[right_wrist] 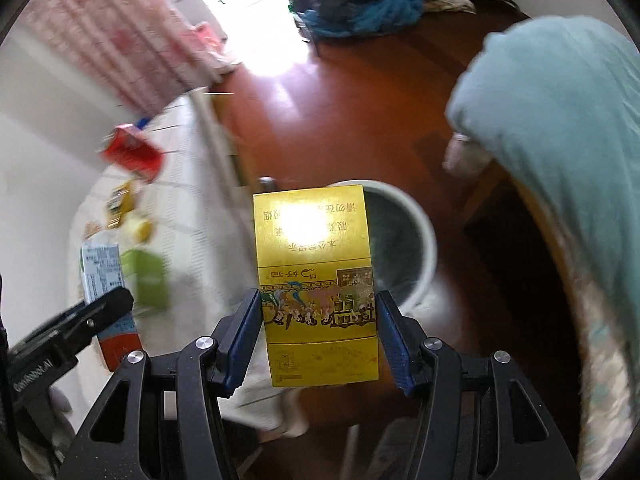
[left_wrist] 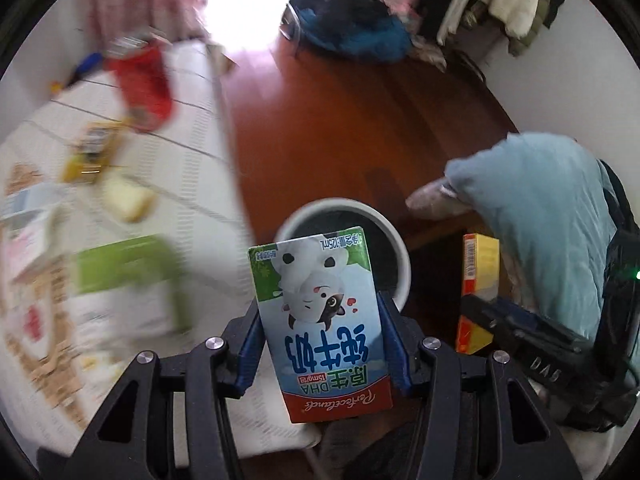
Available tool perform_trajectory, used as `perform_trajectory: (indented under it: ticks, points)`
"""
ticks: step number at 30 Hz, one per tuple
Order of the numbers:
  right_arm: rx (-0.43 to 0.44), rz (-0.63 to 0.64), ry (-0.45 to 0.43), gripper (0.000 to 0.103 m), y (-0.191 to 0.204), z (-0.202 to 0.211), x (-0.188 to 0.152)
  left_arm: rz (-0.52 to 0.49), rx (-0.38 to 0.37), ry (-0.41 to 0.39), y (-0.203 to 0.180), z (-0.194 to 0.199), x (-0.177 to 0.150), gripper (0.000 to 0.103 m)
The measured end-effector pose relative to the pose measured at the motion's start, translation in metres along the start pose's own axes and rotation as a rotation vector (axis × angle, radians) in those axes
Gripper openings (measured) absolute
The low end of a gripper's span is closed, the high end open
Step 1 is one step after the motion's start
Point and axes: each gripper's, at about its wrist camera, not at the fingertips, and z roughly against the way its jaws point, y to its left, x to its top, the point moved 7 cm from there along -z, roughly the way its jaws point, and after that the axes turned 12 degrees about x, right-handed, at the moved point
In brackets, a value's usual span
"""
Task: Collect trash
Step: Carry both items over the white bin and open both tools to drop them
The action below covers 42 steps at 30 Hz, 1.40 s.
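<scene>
My left gripper (left_wrist: 320, 316) is shut on a small milk carton (left_wrist: 320, 320) with a cow picture, held above the floor in front of a white round bin (left_wrist: 390, 232). My right gripper (right_wrist: 318, 312) is shut on a yellow cigarette box (right_wrist: 316, 280), held just left of the same bin (right_wrist: 416, 236). Each gripper shows in the other's view: the yellow box (left_wrist: 478, 280) at right, the milk carton (right_wrist: 106, 280) at left. The bin's inside looks dark.
A white-covered table (left_wrist: 192, 176) at left holds a red can (left_wrist: 144, 84), a green box (left_wrist: 128, 264), a yellow packet (left_wrist: 92, 152) and other blurred litter. A person's blue-clad leg (left_wrist: 544, 216) stands right of the bin. Clothes pile (left_wrist: 352, 28) lies far back on the wood floor.
</scene>
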Motion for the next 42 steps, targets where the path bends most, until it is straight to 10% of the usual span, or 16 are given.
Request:
perform_trajectory:
  ticks: [8,11,18,20,21,42]
  points:
    - [-0.053,-0.048,0.083,0.059,-0.068,-0.059,0.021,-0.016,-0.061,0.162,-0.042,-0.08,0.03,0.054]
    - [-0.07,-0.059,0.102,0.059,-0.079,-0.086,0.028,0.005,-0.085,0.195,-0.043,-0.098,0.041,0.098]
    - [-0.043,-0.091,0.138,0.061,-0.093,-0.122,0.041,0.059,-0.044,0.192,-0.034,-0.097,0.046,0.099]
    - [-0.056,-0.08,0.141,0.101,-0.096,-0.126,0.043,0.06,-0.003,0.17,-0.031,-0.089,0.04,0.099]
    - [-0.053,-0.076,0.134,0.103,-0.097,-0.124,0.043,0.057,0.01,0.159,-0.029,-0.084,0.037,0.099]
    - [-0.238,0.004,-0.045,0.103,-0.067,0.001,0.0,-0.06,0.285,-0.141,-0.021,0.023,-0.017,0.098]
